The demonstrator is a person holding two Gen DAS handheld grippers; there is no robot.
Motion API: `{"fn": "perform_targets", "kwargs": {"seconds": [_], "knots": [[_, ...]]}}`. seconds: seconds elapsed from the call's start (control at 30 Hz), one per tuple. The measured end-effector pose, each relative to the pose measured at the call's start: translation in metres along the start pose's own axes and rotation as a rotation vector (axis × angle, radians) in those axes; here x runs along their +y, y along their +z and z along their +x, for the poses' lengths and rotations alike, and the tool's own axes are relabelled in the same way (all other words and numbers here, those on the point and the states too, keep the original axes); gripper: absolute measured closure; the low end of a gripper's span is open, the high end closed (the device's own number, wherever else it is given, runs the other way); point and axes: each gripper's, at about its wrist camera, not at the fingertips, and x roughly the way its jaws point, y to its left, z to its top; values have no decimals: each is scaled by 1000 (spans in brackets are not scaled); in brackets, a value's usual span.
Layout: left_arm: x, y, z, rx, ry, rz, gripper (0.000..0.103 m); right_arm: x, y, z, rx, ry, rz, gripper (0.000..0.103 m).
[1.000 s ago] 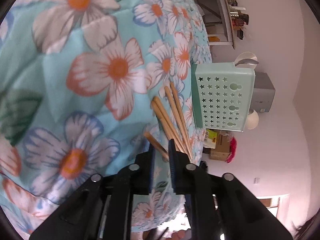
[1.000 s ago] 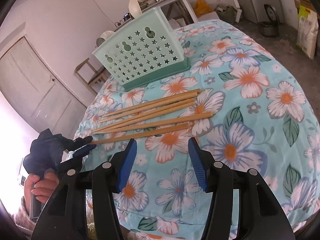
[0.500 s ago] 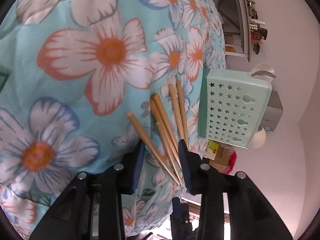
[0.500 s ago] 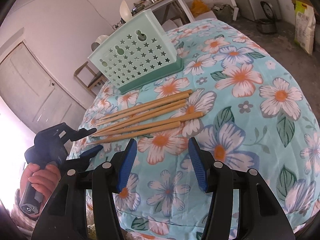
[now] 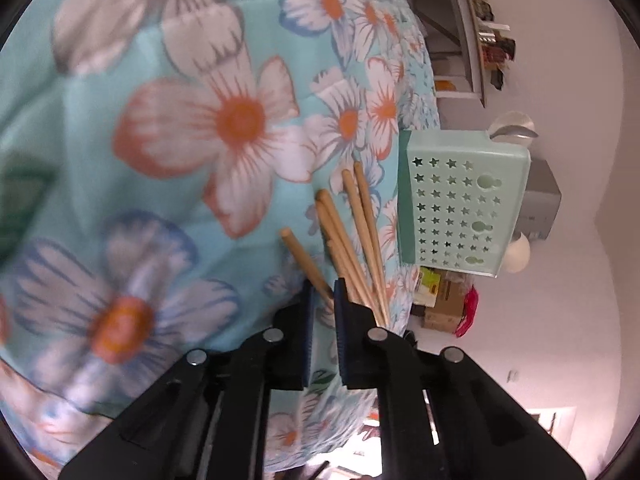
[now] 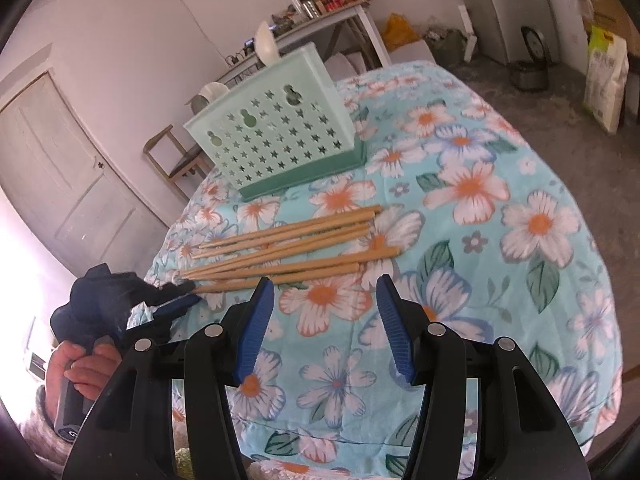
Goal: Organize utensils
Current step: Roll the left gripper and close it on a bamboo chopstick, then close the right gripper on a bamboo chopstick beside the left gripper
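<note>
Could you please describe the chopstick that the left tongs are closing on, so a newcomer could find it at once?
Start at the mint-green star-punched plastic basket on the floral turquoise tablecloth; in front of it lies a row of light wooden chopsticks. The one you want is the last in the row, farthest from the basket. Its thin tip alone sits between the closing left tongs.

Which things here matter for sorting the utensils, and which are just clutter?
For the job: chopsticks on the floral cloth; mint star-holed basket; left gripper, jaws closing on one chopstick's tip; right gripper, open, empty.

Lying about: back shelf table, wooden chair, yellow-green sack.
</note>
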Motion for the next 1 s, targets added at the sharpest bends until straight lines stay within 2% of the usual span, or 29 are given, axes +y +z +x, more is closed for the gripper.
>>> {"fn": "perform_targets", "kwargs": {"seconds": [0.07, 0.23, 0.33, 0.43, 0.53, 0.73, 0.87, 1.0], "knots": [[1, 2, -8, 0, 3, 43, 94, 9, 5, -1, -6, 11, -49, 51], [1, 7, -23, 21, 20, 157, 93, 60, 24, 7, 15, 100, -295, 52], [-1, 8, -34, 19, 44, 240, 92, 90, 30, 24, 80, 140, -434, 55], [0, 10, -46, 4, 70, 311, 92, 112, 32, 47, 165, 155, -551, 63], [4, 10, -50, 6, 80, 348, 92, 128, 31, 68, 243, 144, -667, 71], [6, 4, -52, 6, 89, 411, 92, 148, 21, 101, 376, 121, -850, 81], [4, 2, -48, 7, 96, 436, 92, 154, 18, 119, 438, 97, -929, 82], [7, 3, -46, 9, 99, 431, 99, 160, 14, 133, 490, 90, -992, 82]]}}
